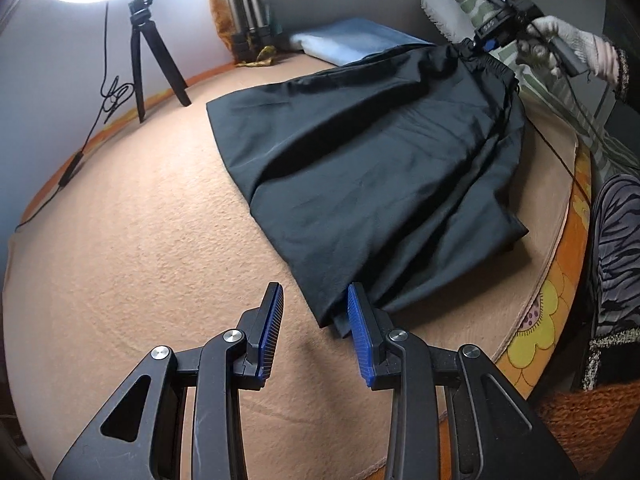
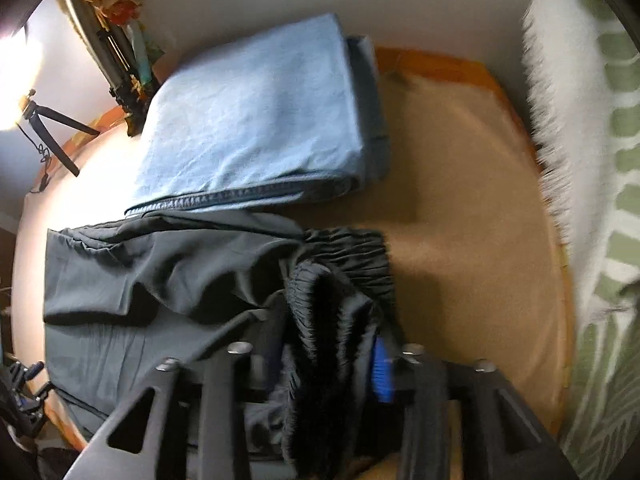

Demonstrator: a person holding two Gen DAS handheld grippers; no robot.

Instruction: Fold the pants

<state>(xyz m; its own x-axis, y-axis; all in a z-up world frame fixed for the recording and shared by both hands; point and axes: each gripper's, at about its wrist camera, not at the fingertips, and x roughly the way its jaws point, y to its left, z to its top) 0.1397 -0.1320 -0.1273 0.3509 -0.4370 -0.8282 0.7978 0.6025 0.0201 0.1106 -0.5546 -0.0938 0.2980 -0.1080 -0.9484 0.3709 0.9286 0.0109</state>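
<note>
So the black pants (image 1: 380, 168) are lying folded lengthwise on the bed (image 1: 152, 216), long axis running from the hem end near the left gripper (image 1: 316, 332) up to the waistband (image 2: 348, 256) at the far end, where the right gripper (image 2: 328, 364) is. There's also a folded light blue cloth (image 2: 256, 120) just beyond the pants, touching their far edge.

Left jaws are partly open and holding nothing. The hem corner sits just up and to the right of them, with the right-hand blue pad overlapping the fabric edge in the left wrist view, so the cloth isn't actually between the pads yet. I'd guess the left needs a nudge toward the hem before it can pinch anything.

The right jaws stand partly open with the bunched elastic waistband between them. That view is blurry, but the fabric looks slack in there and I can't see the pads pressing on it, so I'd call it loose rather than gripped.

For a hem-to-waistband fold, the left is the one nearer the hem.
</note>
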